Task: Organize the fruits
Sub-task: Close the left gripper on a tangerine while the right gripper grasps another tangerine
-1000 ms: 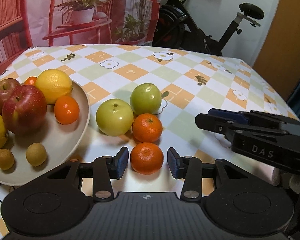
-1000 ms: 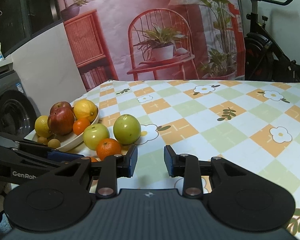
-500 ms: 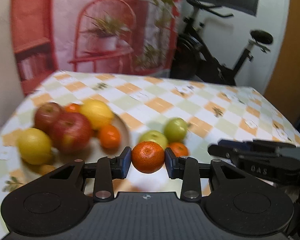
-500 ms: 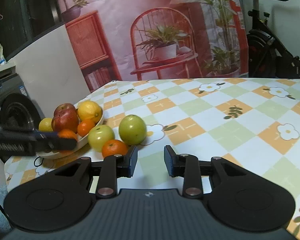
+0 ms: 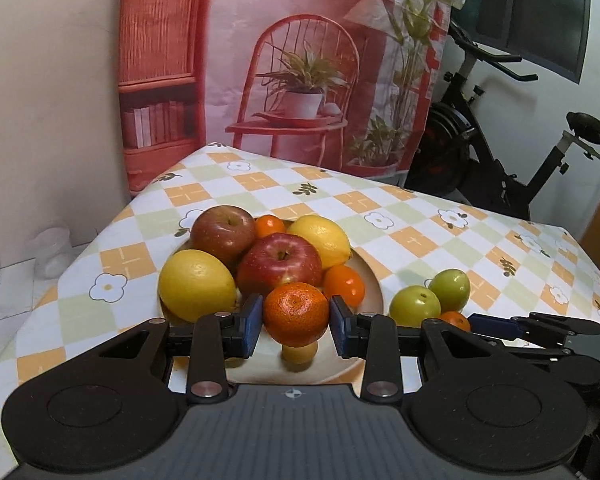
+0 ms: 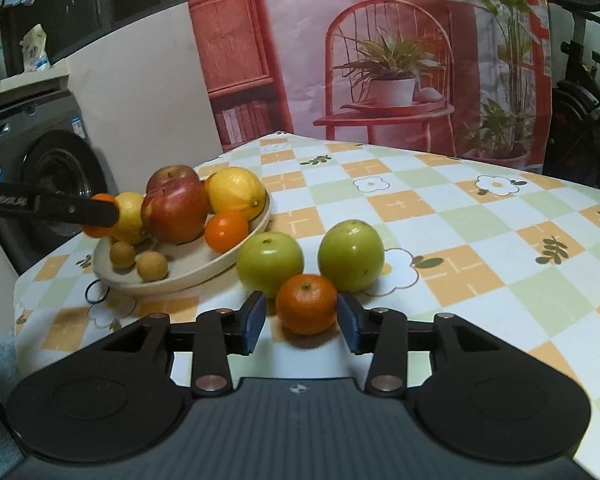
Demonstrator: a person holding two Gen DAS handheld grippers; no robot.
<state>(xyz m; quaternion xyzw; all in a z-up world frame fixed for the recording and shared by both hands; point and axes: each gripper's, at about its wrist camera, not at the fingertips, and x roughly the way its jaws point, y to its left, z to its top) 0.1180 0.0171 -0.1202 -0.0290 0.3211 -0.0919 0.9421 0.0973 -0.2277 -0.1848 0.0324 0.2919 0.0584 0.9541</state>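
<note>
The left gripper (image 5: 296,320) grips a mandarin (image 5: 296,314) between its blue pads, jaws closed against the fruit's sides, and holds it lifted above the near rim of a cream plate (image 5: 374,284). That plate sits near the table's left edge, on a checked cloth (image 5: 404,236) of orange, green and white squares with flower prints. Heaped on it are two red apples (image 5: 278,264), two lemons (image 5: 196,284) and two small oranges (image 5: 344,285), with a small tan fruit (image 5: 299,353) lying on the plate floor directly under the held mandarin.

The right gripper (image 6: 302,320) rests low over the cloth with its jaws parted wide, a second mandarin (image 6: 306,304) sitting on the table between its pads (image 6: 254,320); a gap shows on the left side of the fruit, while on the right the pad looks just beside it, and contact cannot be told. Just behind this mandarin stand two green apples (image 6: 270,262), side by side, beside the plate's right rim. Two small tan fruits (image 6: 152,266) lie on the plate's near floor in the right wrist view. A printed backdrop of a red chair hangs past the table's far edge.
</note>
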